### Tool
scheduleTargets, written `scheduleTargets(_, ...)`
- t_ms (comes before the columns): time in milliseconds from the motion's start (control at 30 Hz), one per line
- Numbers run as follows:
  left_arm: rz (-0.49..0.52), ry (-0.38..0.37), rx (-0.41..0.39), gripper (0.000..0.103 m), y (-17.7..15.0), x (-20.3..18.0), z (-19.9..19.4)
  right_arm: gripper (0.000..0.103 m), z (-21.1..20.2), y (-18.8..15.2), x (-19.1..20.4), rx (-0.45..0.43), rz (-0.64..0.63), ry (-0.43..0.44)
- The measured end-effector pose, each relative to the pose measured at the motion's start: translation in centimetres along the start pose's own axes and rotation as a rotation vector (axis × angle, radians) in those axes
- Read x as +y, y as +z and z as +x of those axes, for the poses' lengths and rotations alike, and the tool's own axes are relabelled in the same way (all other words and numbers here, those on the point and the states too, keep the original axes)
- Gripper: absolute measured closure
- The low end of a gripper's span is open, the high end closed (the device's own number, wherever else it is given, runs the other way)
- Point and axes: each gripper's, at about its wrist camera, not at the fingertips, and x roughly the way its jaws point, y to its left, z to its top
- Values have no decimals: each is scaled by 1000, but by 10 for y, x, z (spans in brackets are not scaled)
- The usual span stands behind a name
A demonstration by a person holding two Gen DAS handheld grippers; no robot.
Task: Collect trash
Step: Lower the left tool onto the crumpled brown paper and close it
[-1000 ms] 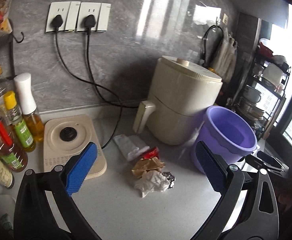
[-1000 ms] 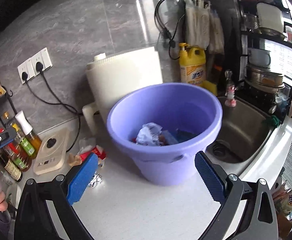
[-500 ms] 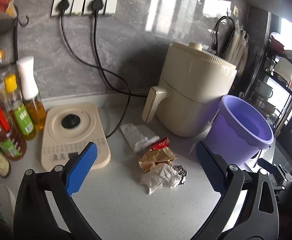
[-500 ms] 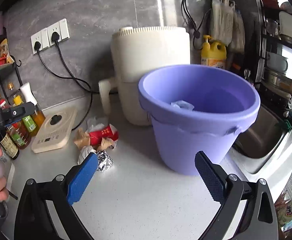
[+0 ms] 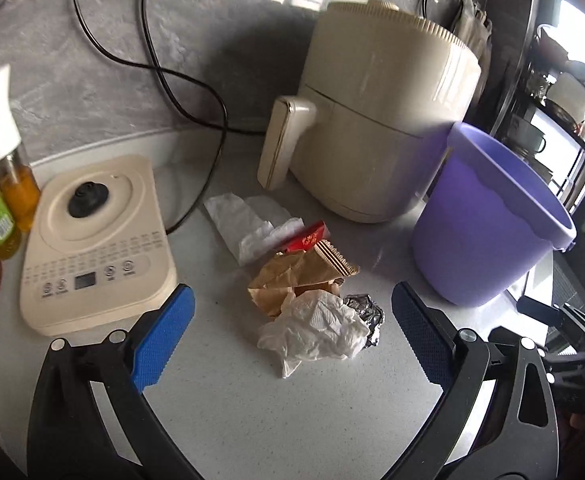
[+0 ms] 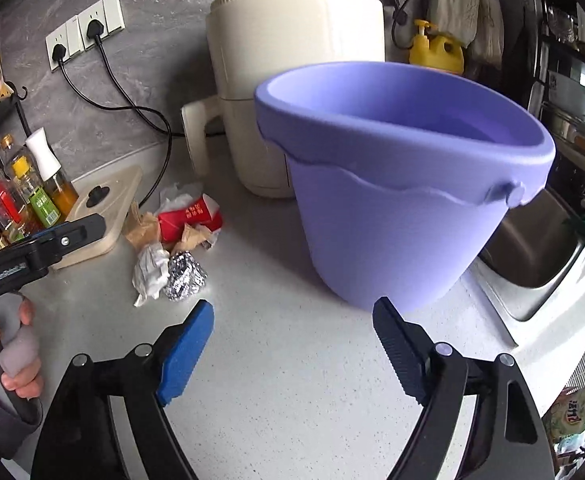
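Trash heaped on speckled tabletop (image 5: 252, 420): crumpled white tissue (image 5: 316, 330) touching foil ball (image 5: 366, 312), brown paper wrappers (image 5: 300, 276) behind, red packet (image 5: 306, 237) and flat white napkin (image 5: 248, 220) beyond. Purple bucket (image 6: 404, 216) upright to the right of the heap, beside cream air fryer (image 5: 380, 120). Left gripper (image 5: 292, 340) with jaws wide, empty, crumpled tissue just ahead between them. Right gripper (image 6: 292, 346) near bucket base, jaws closing, nothing between them.
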Motion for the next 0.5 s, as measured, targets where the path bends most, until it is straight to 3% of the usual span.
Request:
scheduleTargets(400, 63, 4, 11, 7, 12, -1, 40, 20, -7, -14, 1, 31, -2, 37)
scheduleTargets(500, 42, 3, 33, 37, 13, 2, 45, 20, -10, -18, -3, 38, 18, 43)
